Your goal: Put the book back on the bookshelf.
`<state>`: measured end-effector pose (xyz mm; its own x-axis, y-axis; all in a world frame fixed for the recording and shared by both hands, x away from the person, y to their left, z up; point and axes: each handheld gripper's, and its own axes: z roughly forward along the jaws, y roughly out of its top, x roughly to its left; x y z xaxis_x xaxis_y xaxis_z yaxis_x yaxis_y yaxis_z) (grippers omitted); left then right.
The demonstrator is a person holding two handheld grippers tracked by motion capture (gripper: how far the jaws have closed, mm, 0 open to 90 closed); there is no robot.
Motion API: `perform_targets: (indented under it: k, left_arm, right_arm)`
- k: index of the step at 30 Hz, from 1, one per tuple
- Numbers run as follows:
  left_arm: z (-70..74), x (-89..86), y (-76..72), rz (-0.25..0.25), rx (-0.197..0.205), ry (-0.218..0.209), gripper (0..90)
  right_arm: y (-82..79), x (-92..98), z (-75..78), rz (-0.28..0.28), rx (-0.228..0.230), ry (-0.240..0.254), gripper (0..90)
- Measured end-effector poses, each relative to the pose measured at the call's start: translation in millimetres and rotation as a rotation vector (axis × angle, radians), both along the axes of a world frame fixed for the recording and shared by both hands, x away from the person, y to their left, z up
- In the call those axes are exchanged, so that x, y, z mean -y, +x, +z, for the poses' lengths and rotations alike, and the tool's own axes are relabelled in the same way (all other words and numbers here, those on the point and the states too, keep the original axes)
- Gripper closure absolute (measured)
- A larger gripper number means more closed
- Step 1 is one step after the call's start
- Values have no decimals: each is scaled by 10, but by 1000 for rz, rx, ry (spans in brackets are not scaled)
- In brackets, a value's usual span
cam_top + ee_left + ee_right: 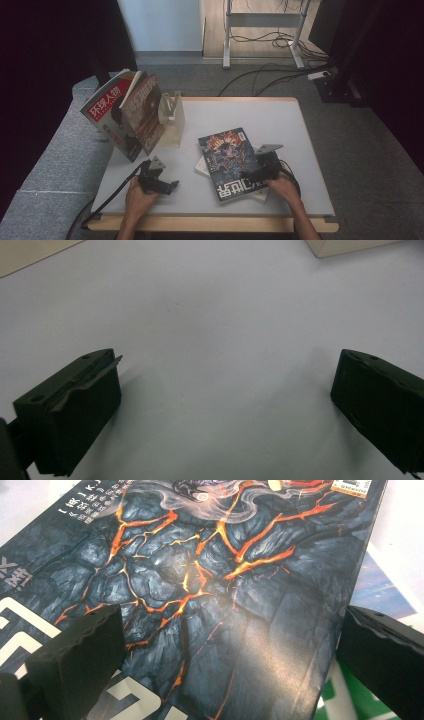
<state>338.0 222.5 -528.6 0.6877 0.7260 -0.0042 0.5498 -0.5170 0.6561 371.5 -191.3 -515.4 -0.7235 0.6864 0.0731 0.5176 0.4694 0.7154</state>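
Item: dark magazine (231, 162), cover w/ cracked black rock & orange lava veins, big white characters at near end, small white print "IKIJ"-like along one edge, not fully legible. Lies flat on tabletop (280, 120), right of centre, atop a lighter booklet (202, 167). My right tongs (253, 175) at its near-right edge, jaws spread wide over cover, gripping nothing. My left tongs (167, 186) also spread, on bare tabletop near front-left. Red magazine (105, 102) reads "环球人物", propped in clear rack (172, 117) at back-left. Open room centre & back-right.
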Motion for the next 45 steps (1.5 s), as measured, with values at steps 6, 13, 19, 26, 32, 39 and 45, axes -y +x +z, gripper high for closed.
perform_targets:
  k: [6,13,19,26,32,39,45]
  left_arm:
    - [7,11,20,-18,-1,5,0]
    - [26,126,98,-58,-18,7,0]
    - [95,230,142,-89,-15,2,0]
    - [267,338,216,-115,16,-16,0]
    - [398,478,319,-140,32,-6,0]
    - [470,671,468,-186,32,9,0]
    - [493,793,597,-211,6,-2,0]
  right_arm:
    - [-71,-64,7,35,-5,-6,0]
    - [-159,-140,13,76,-12,-9,0]
    - [-172,-129,2,83,2,6,0]
    - [-235,-109,56,77,39,-12,4]
    - [-310,-14,120,64,60,-6,8]
    - [-394,95,124,28,56,1,23]
    - [-461,174,110,12,52,2,23]
